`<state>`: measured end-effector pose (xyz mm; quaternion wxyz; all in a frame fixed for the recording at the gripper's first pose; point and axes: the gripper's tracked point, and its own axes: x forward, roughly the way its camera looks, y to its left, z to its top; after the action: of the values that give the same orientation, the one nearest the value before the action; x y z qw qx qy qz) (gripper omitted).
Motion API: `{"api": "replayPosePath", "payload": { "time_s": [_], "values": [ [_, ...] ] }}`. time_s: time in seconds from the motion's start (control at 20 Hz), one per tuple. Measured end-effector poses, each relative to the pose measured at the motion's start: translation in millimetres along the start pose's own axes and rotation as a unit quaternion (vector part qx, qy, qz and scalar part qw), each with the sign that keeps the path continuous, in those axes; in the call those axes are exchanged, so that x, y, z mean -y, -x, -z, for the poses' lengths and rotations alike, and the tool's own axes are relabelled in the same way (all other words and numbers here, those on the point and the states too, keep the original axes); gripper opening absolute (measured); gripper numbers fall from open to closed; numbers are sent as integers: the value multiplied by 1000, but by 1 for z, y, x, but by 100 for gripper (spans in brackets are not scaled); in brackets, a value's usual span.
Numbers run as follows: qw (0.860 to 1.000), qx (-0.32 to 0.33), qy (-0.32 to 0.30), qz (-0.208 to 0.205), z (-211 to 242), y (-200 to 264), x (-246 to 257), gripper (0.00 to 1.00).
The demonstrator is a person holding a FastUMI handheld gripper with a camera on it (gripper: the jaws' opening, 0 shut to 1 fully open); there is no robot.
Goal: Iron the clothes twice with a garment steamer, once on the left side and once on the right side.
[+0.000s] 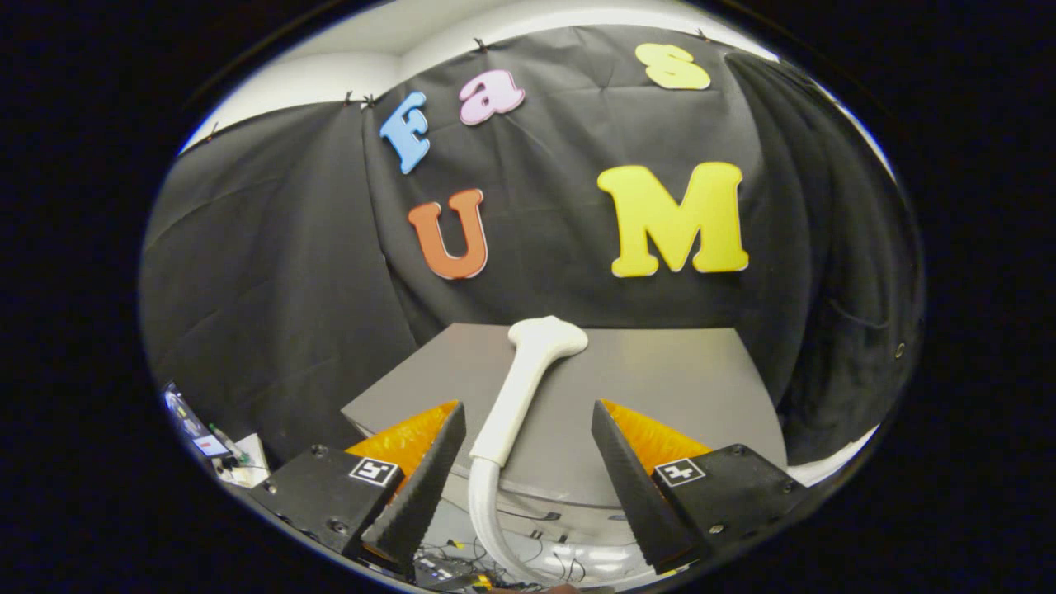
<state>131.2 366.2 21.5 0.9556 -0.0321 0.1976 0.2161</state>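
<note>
At the bottom of the frame the gripper [528, 445] stands wide apart, its two fingers [421, 487] splayed to either side with a broad gap between them, and neither one presses on anything. Rising through that gap, closer to the left finger but seemingly not touching it, is the white garment steamer [528, 379]: its slim handle runs from the lower middle of the frame up to a wider, rounded head that lies just above centre. A pale hose [487, 511] curves down from the handle's lower end toward the bottom edge. The steamer rests on a grey board [685, 379] that spreads across the lower middle of the frame, beyond the fingertips. In the lower left, past the edge of the board, sits a small clutter of devices and cables [219, 450], too small to make out. Behind everything hangs the black cloth wall [272, 272], with a strip of pale ceiling [346, 66] at the upper left.
</note>
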Motion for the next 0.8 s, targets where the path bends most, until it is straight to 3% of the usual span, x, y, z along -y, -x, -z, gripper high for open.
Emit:
{"api": "replayPosePath", "payload": {
  "time_s": [0.25, 0.45, 0.8],
  "values": [
    [997, -70, -14, 26, -6, -41, -12, 98],
    [988, -134, -19, 78, -7, -73, -2, 98],
    [974, -204, -58, 80, -5, -110, -5, 92]
  ]
}}
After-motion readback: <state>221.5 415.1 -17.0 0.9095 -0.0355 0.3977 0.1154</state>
